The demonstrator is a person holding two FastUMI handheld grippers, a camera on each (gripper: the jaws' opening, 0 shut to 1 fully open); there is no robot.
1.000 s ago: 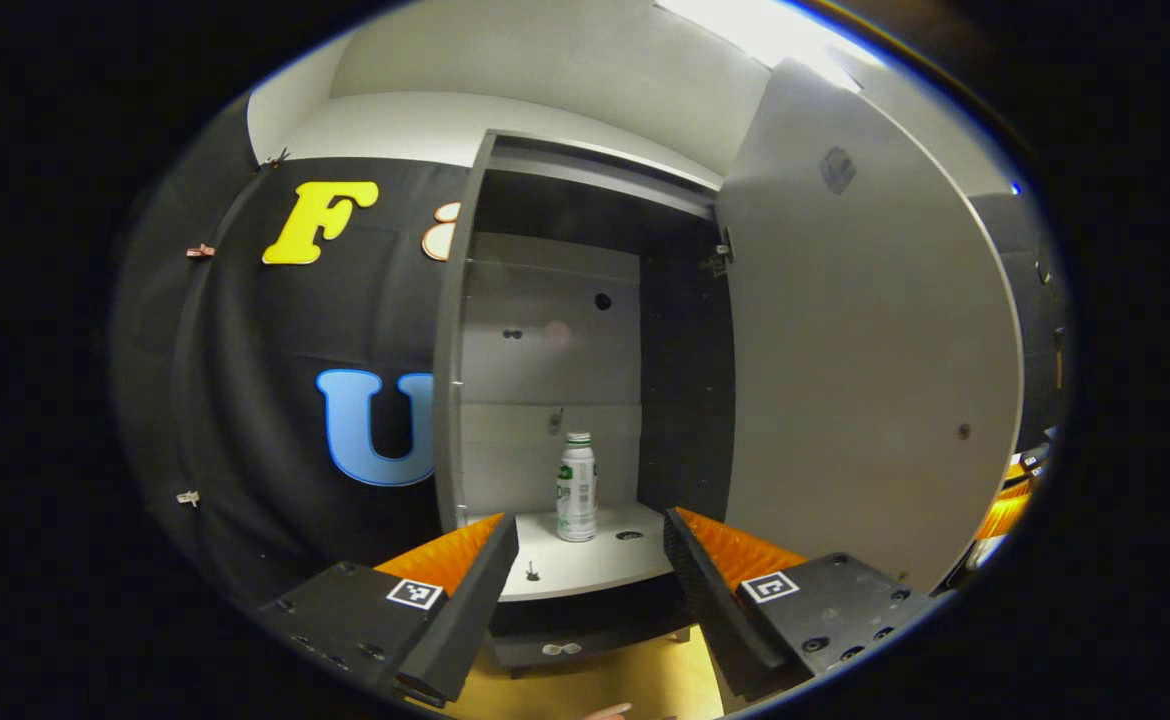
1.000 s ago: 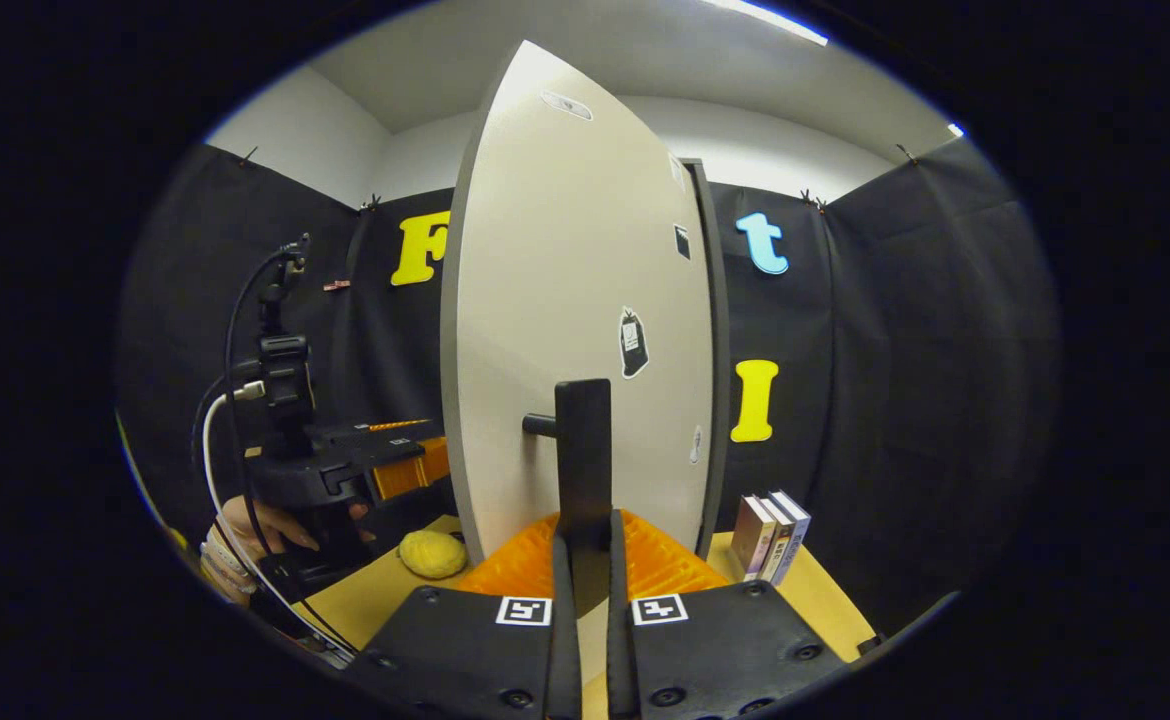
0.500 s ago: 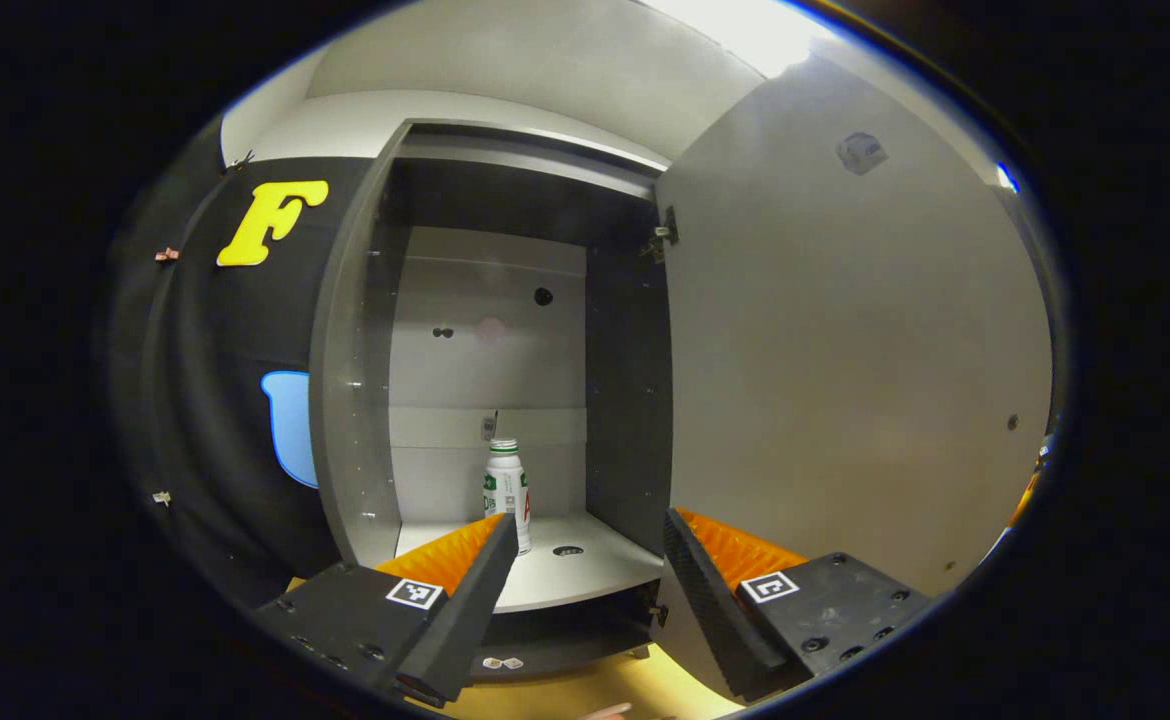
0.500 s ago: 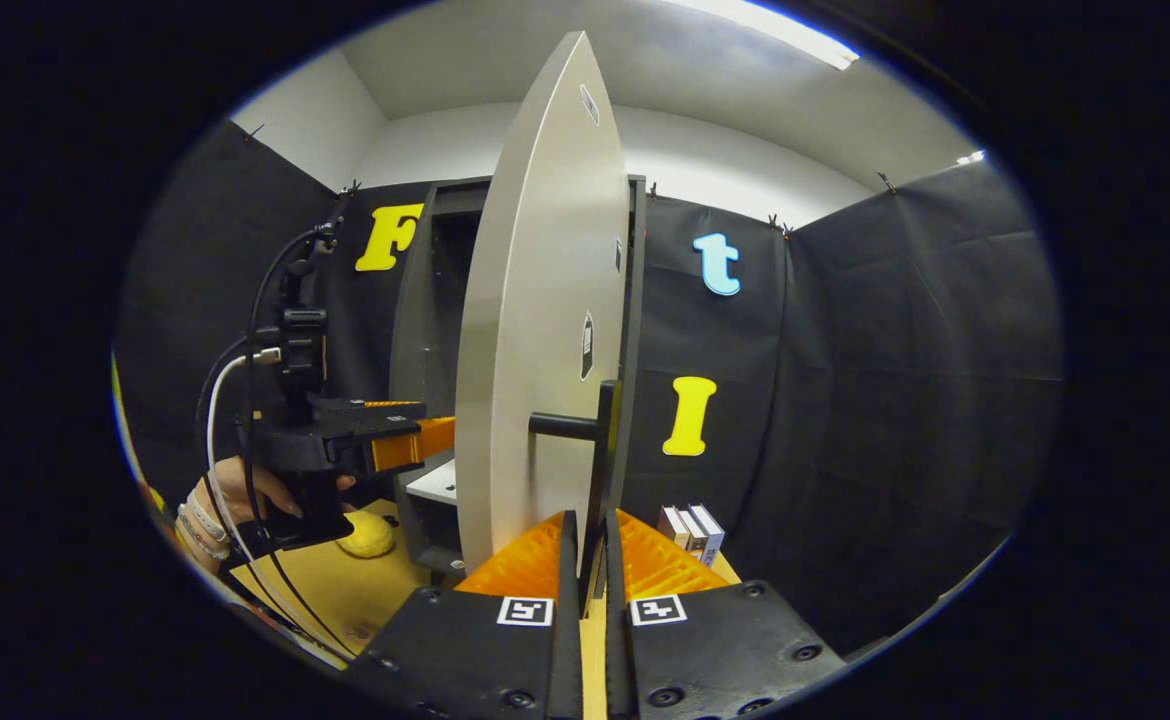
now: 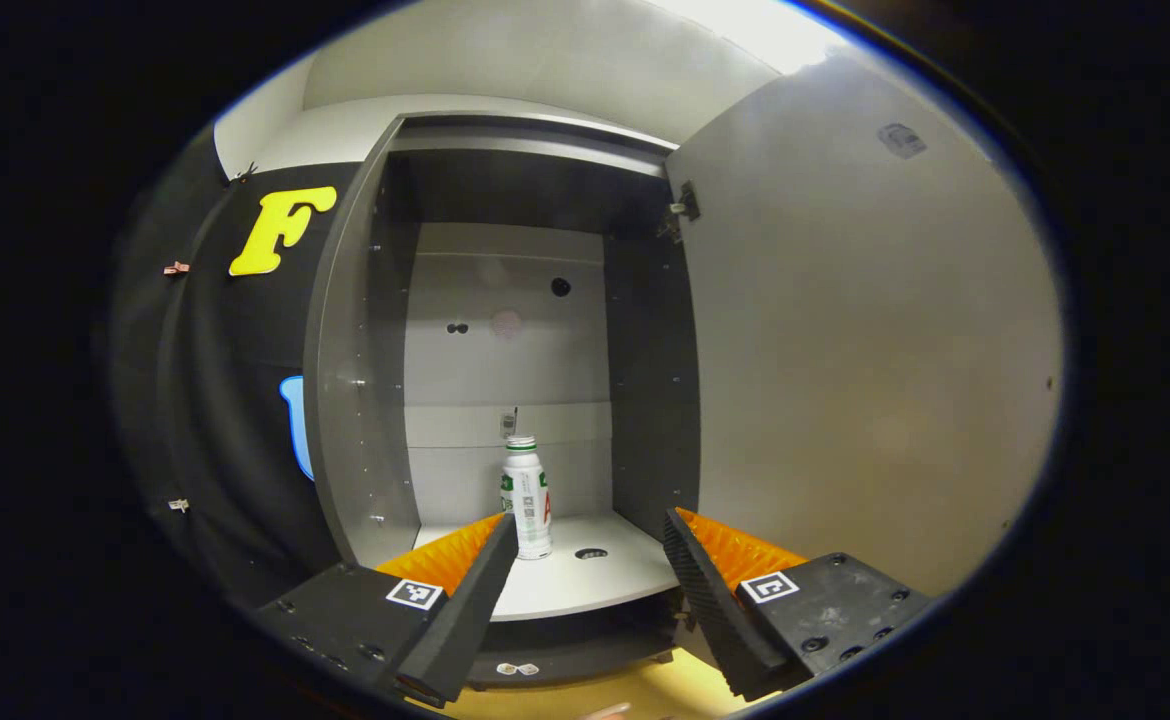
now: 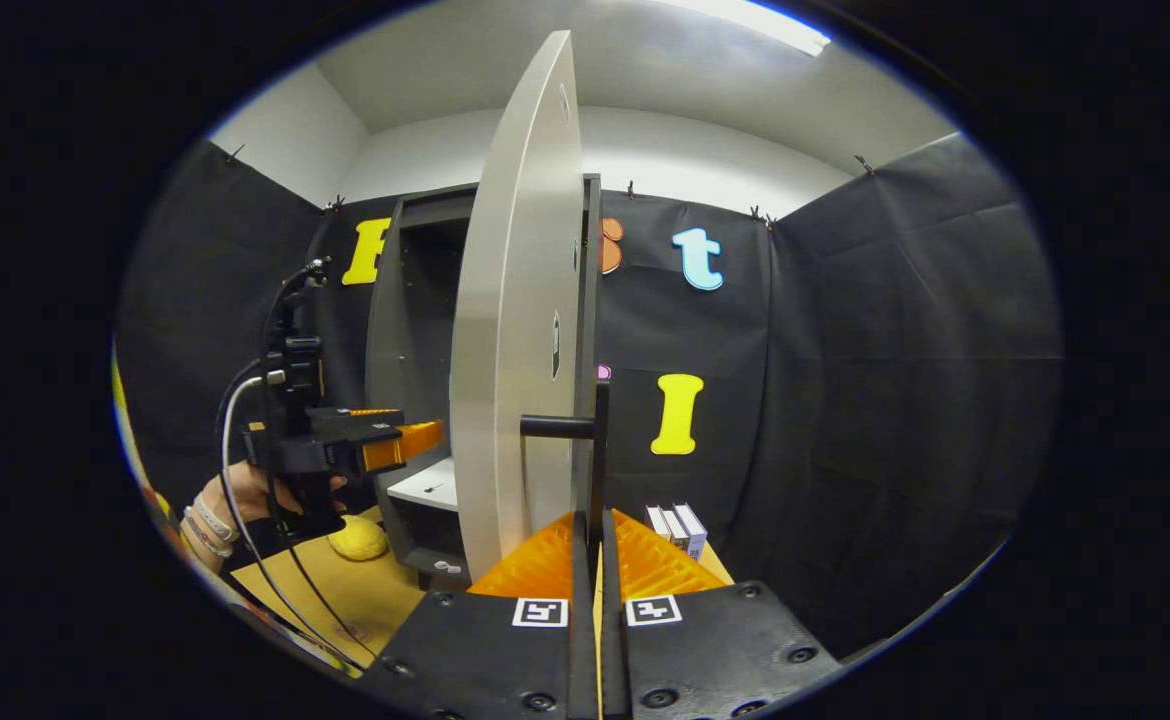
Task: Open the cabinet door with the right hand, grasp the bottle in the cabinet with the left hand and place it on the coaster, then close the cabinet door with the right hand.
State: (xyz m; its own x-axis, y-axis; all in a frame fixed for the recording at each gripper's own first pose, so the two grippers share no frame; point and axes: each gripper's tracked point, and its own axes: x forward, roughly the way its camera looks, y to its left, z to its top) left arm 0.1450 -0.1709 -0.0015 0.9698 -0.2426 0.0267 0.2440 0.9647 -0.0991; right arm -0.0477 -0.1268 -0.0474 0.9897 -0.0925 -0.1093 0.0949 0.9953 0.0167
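In the left gripper view a white bottle (image 5: 526, 497) with a green cap stands upright on the pale shelf (image 5: 595, 580) inside the open cabinet (image 5: 360, 350). My left gripper (image 5: 590, 535) is open and sits in front of the shelf, short of the bottle. The grey door (image 5: 875, 350) stands swung out on the right. In the right gripper view the door (image 6: 517, 330) is seen nearly edge-on. My right gripper (image 6: 596, 528) is shut on its black vertical handle (image 6: 598, 450). The left gripper (image 6: 390, 447) and the hand (image 6: 245, 495) holding it are at the left, pointing into the cabinet (image 6: 395, 330).
A yellow rounded object (image 6: 357, 538) lies on the tan tabletop (image 6: 335, 595) by the cabinet's foot. Several small books (image 6: 675, 522) stand to the right of the door. Black cloth walls close in the booth on all sides.
The right gripper has swung the door further open, from half open to nearly edge-on. The left gripper has moved closer to the cabinet opening, and the whole interior now shows.
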